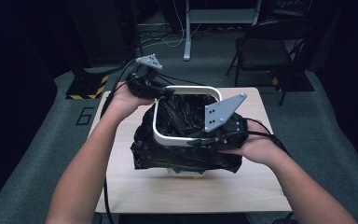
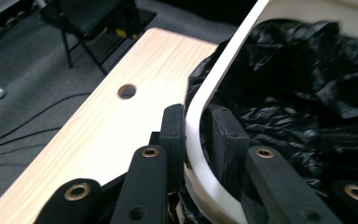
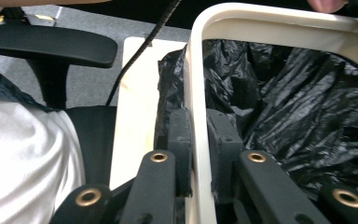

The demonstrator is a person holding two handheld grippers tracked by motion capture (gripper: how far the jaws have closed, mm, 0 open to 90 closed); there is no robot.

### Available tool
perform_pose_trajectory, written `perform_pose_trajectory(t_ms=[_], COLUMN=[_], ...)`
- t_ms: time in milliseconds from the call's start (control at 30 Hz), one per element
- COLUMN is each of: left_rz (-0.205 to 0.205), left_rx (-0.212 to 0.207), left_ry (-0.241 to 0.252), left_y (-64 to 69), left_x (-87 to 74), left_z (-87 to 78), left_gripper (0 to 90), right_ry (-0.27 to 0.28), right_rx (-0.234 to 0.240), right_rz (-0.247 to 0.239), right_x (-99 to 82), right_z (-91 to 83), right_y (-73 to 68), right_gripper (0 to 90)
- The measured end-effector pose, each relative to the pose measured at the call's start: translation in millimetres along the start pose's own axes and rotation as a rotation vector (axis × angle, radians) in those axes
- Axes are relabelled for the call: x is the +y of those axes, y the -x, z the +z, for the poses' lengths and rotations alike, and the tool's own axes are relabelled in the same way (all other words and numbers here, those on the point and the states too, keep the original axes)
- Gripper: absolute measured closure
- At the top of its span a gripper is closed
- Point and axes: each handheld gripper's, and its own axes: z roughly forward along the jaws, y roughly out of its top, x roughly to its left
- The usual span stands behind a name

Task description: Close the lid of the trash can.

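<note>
Between the pads of the left gripper (image 2: 196, 135): smooth curved white rim (image 2: 223, 70), far-left corner, pinched from both sides. Right gripper (image 3: 198, 140) clamps the same rim on its near-right side. Glossy, crinkled black bag (image 1: 186, 156) lines the bin and drapes over its walls. Bin sits mid-table on pale wood-grain table (image 1: 135, 186) with a round cable hole (image 2: 127, 91). Folding chair (image 1: 265, 49) beyond, well apart.

Black folding chair (image 1: 265, 44) and desk leg (image 1: 187, 32) beyond the wooden table (image 1: 256, 186).
</note>
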Motion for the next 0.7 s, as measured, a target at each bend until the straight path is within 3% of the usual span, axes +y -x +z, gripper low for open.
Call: perform_pose_trajectory(t_ms=[100,200,300,467,700], left_rz=[-0.016,-0.026,-0.022,-0.025,-0.065], left_rx=[0.007,0.007,0.016,0.019,-0.003], left_ry=[-0.006,-0.004,0.015,-0.023,-0.062], left_y=[-1.8,-2.7,-0.5,-0.4,-5.2], left_x=[0.0,-0.3,2.3,7.5,5.9], left_z=[0.0,-0.2,-2.0,-0.5,4.9], left_gripper=[78.3,78.5,78.6,78.9,78.9], right_ry=[0.002,-0.006,0.000,0.012,0.133], right_rx=[-0.030,-0.050,-0.041,-0.009,0.098], right_rz=[-0.003,0.003,0.026,0.043,0.136], right_x=[-2.1,-6.5,-10.5,-12.9,-27.4], right_z=[-5.7,-11.0,-11.9,-12.6,-16.1], right_y=[-2.7,-4.5,-2.1,1.1,18.9], right_gripper=[74.9,76.3,78.6,79.8,81.0])
